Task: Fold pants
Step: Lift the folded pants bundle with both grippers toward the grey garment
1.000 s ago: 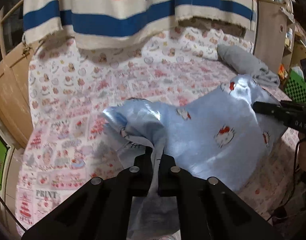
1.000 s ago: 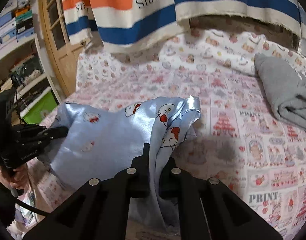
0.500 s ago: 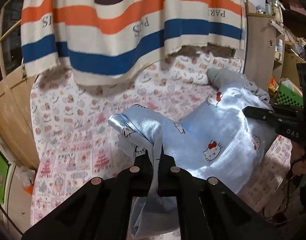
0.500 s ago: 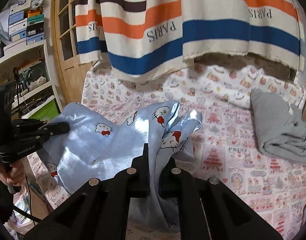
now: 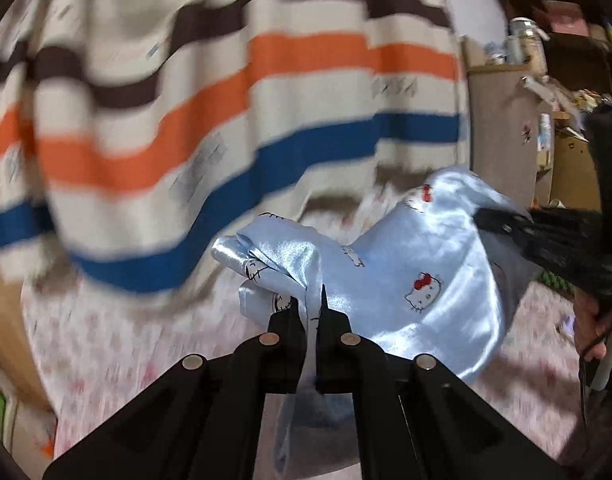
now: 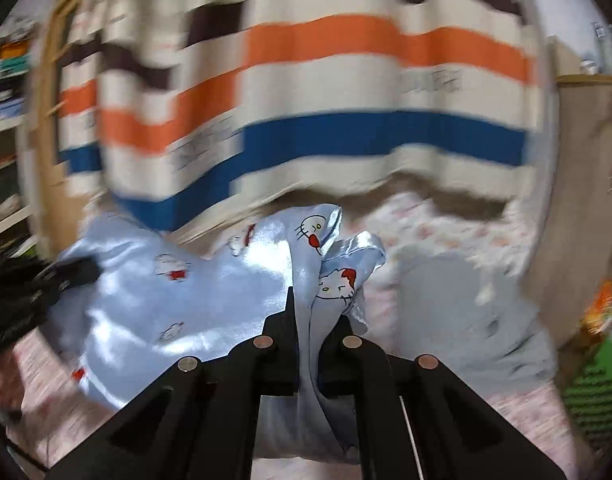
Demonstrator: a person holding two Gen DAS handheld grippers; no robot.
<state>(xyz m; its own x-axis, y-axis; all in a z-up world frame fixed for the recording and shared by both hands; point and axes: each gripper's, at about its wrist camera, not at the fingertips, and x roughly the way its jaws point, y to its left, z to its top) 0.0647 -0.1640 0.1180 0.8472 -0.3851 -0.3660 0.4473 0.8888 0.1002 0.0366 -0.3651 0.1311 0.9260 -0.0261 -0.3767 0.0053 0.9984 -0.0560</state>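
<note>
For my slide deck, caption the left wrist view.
Left tool and right tool hold light-blue satin pants aloft before a striped blanket.

left wrist: close behind tongs (image 5: 313, 316), facing striped curtain (image 5: 226, 92) | right wrist: same | shared: curtain, bed

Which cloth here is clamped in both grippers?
The light blue cat-print pants, unlike the striped hanging cloth and grey garment on the bed.

Pants (image 5: 417, 280) are showing as glossy, satin-like light blue cloth, catching bright highlights. Left gripper (image 5: 313, 312) and right gripper (image 6: 311, 312) are reading as matt black plastic with small shiny metal fasteners. Striped hanging cloth (image 6: 345, 92) is looking matt and woven; bedsheet (image 5: 146, 344) is appearing as matt printed cloth.
</note>
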